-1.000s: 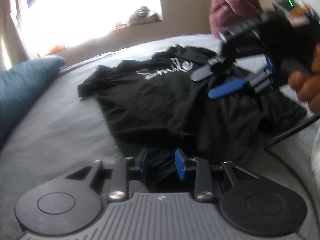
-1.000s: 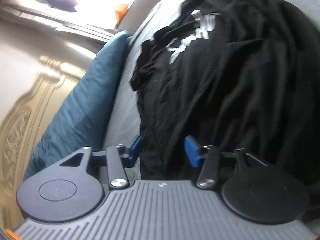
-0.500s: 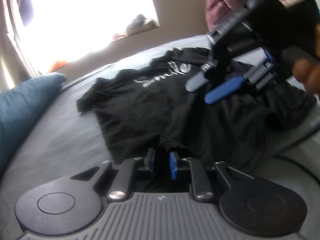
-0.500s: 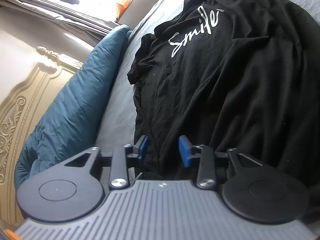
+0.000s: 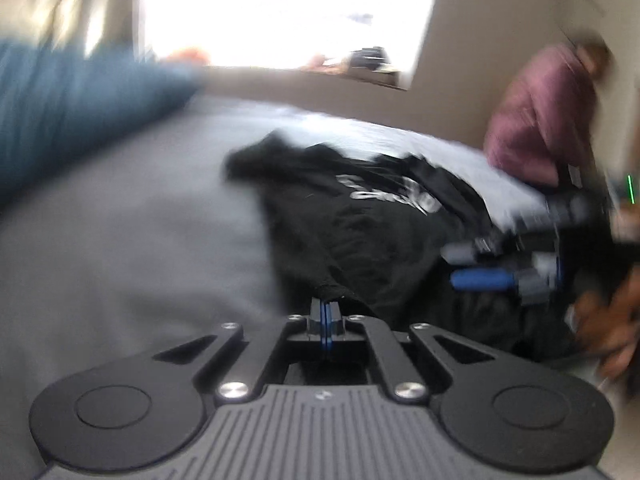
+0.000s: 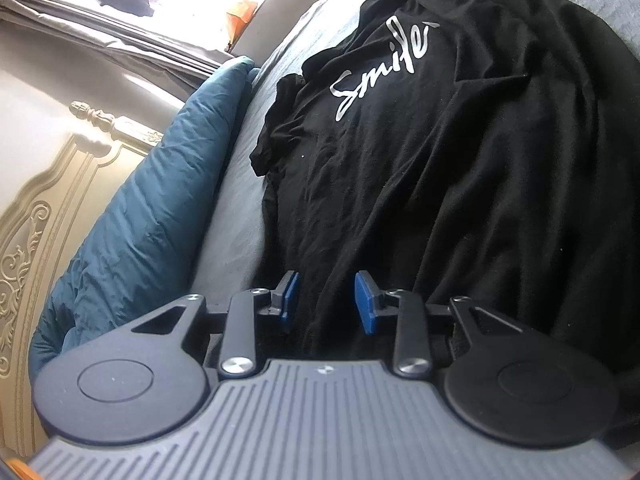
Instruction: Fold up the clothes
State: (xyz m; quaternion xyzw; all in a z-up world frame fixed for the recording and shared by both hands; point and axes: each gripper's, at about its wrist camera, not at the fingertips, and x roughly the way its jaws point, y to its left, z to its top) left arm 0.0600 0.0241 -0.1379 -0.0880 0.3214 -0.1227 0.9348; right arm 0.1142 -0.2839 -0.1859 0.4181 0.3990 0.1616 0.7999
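The black shirt (image 6: pixel 460 168) is lying spread out in the middle of the bed (image 5: pixel 132 240). The left tongs (image 5: pixel 326 314) are squeezing its hem tight. The right tongs (image 6: pixel 326 300) are sitting open around another fold. Best to pinch that fold before lifting both together.

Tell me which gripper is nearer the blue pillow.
Left. The left gripper, shut on the black shirt hem, sits on the side toward the blue pillow; the right gripper is farther across the shirt.
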